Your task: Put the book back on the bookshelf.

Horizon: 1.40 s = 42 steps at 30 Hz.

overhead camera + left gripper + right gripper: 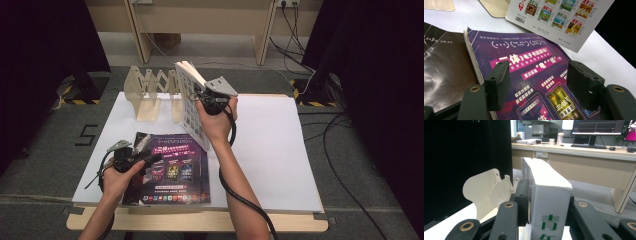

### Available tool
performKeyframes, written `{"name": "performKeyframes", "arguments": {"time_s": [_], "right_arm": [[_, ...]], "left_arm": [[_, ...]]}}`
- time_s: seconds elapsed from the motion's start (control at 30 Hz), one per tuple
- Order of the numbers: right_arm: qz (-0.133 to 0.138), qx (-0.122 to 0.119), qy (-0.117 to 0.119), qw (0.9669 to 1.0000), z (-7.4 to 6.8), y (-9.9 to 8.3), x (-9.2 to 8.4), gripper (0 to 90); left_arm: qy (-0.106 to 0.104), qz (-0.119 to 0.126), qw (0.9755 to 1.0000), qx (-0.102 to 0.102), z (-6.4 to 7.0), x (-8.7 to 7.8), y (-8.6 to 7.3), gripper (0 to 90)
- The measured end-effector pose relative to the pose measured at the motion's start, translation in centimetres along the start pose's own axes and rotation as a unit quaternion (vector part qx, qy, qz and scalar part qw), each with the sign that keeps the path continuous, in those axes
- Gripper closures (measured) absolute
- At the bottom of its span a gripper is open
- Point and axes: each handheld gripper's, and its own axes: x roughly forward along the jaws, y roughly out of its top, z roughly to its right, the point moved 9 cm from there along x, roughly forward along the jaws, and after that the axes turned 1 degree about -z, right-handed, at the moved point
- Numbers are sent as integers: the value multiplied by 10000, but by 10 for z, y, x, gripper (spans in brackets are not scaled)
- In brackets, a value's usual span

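Note:
My right gripper [206, 96] is shut on a thick white book [189, 100], held upright and tilted next to a wooden accordion book rack [148, 88]. The right gripper view has the book's spine [549, 195] wedged between the jaws, with the rack's cream end plates [486, 190] just beyond it on the left. A purple magazine [175, 170] lies flat at the table's front, partly over a dark book [141, 141]. My left gripper [152, 159] hovers open over the magazine's left edge. Its view shows the purple cover [524, 57] between the spread pads [497, 85], with the dark book [444, 70] to the left.
A white sheet [270, 150] covers the wooden table. The rack stands at its back left. Black curtains hang on both sides, and cables [340, 165] run across the floor to the right. A wooden desk frame [200, 25] stands behind the table.

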Motion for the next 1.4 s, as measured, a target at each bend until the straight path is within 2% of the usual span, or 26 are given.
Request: {"name": "performKeyframes", "arguments": {"time_s": [0.1,0.23,0.33,0.43,0.5,0.6,0.73,0.83,0.97,1.23,1.4], "right_arm": [[-68,-1,87,9999,-1,1,2,699],[-95,-139,-8,9999,-1,0,6,708],[-320,-123,44,9994,-2,-3,8,709],[-489,-97,42,9987,-1,-4,10,726],[-619,91,101,9980,-1,-3,10,737],[-704,149,141,9973,-3,-1,11,743],[-659,291,233,9971,-6,5,13,744],[-572,276,284,9976,-12,10,16,745],[-512,437,356,9971,-18,16,20,746],[-391,473,357,9975,-20,27,30,745],[-345,513,288,9977,-12,32,43,745]], "left_arm": [[11,2,10000,7,0,0,0,348],[27,-3,10000,13,0,0,0,348],[26,-3,10000,18,-1,0,0,348],[22,-11,10000,19,-1,0,0,348],[20,-14,10000,14,-1,0,0,348],[21,-35,10000,29,-1,0,-1,348],[17,-28,10000,-11,-2,0,-1,347],[24,-23,10000,-32,-3,0,-1,347],[35,-19,10000,-20,-5,-1,-1,347],[23,3,10000,-35,-5,-2,0,347],[32,-2,10000,-37,-6,-2,0,347]]}}
